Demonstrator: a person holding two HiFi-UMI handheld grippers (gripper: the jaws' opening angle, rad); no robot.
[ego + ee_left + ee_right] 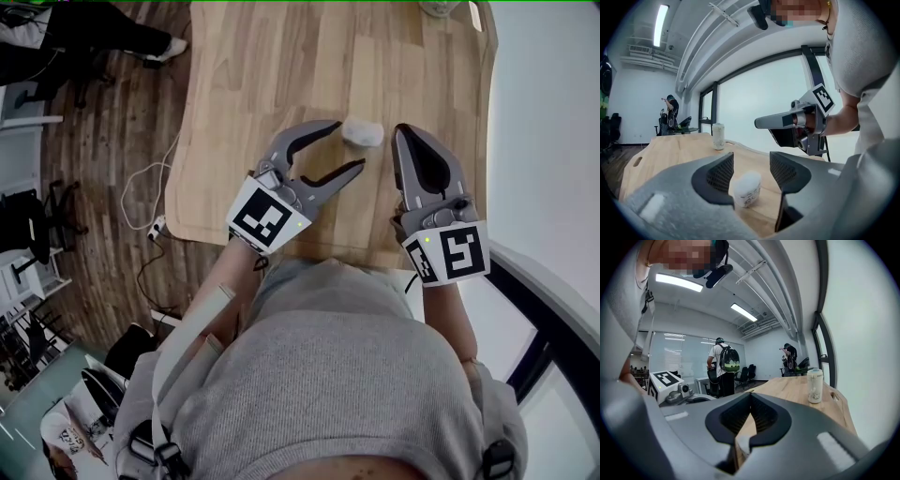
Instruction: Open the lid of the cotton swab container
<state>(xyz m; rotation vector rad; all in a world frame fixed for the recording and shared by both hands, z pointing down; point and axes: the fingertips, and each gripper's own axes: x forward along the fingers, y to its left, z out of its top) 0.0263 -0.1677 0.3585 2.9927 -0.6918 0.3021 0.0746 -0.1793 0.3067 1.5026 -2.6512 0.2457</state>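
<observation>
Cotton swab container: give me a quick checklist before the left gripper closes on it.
1. Left gripper open: ok, jaws apart.
2. Cotton swab container in line with the gap: ok, near the tips, pads not touching it.
3. Container resting on the table: ok.
4. Right gripper open for the lid: not ok, jaws together.
5. Lid closed: cannot tell, no seam shows.
6. Bottle out of the way: ok, it stands at the table's far end.
</observation>
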